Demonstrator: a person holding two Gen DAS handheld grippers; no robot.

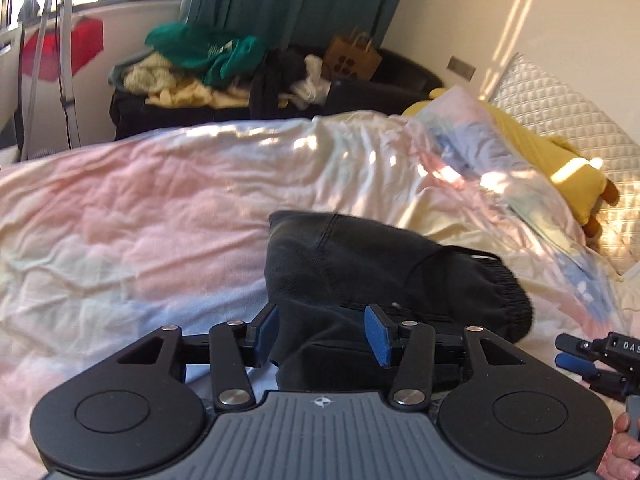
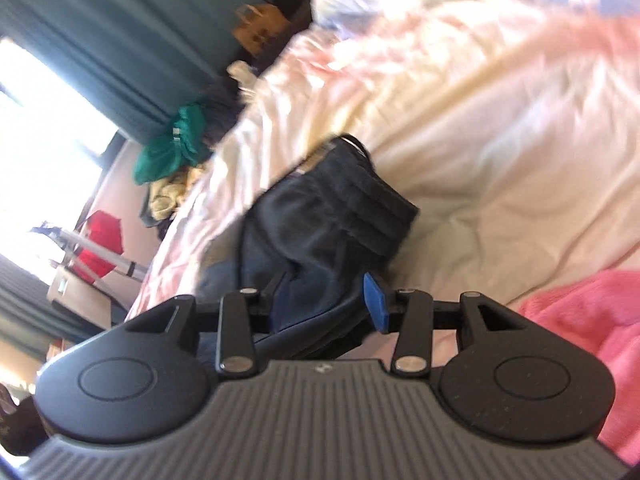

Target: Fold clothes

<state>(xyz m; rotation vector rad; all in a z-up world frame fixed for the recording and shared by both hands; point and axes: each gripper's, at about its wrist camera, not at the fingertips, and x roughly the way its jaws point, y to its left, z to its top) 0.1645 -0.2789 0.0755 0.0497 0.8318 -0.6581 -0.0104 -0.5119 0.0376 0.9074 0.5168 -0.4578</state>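
- Lying on the pastel duvet (image 1: 160, 208), the dark garment (image 1: 360, 264) sits bunched at centre of the left wrist view, its gathered waistband toward 3 o'clock.
- Left claw (image 1: 324, 336) stands part open, blue pads either side of a fabric fold; no pinch is visible.
- Right claw (image 2: 326, 300) likewise straddles dark cloth with its jaws apart; that view is blurred, so contact is uncertain.
- Risk: closing on a thick bunch would likely catch several layers, dragging the whole heap instead of one edge.
- Risk: a claw dipping low could snag the duvet too.
- A pink blanket (image 2: 580, 344) lies at 4 o'clock of the right view, close enough to tangle.
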